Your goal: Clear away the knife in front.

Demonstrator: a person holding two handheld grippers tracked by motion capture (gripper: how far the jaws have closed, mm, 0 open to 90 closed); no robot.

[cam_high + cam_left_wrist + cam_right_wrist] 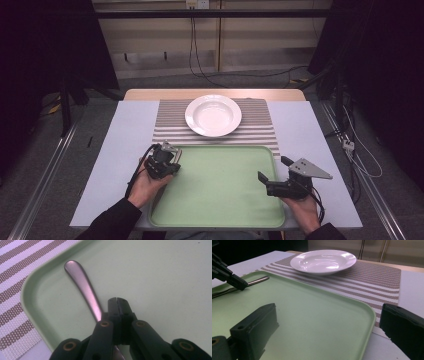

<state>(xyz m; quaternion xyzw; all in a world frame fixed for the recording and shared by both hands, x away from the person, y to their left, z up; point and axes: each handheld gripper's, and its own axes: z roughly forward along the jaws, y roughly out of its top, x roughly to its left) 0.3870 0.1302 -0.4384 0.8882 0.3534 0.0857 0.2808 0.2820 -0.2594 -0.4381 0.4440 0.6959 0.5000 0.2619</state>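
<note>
While a white plate (213, 115) sat on a striped placemat (260, 131) at the far side of the table, a person worked two hand-held grippers over a pale green tray (220, 192) nearer the body. At the tray's far left corner, the left gripper (117, 300) had its jaws pressed together, their tips low over the tray floor just beside the handle of a metal utensil (82, 288). Its handle ran under the gripper's body, and whether it was a spoon or a fork could not be told, since the working end was hidden. Nothing appeared to be caught between the closed jaws. Seen from the right gripper view, the utensil lay flat along the tray's left edge, its rounded end pointing towards the placemat. The right gripper (273, 174) hung over the tray's right side with its jaws spread wide and holding nothing, apparently kept clear and ready rather than at work. Plate and mat looked laid as a place setting, which suggested the utensil was meant to join them.
</note>
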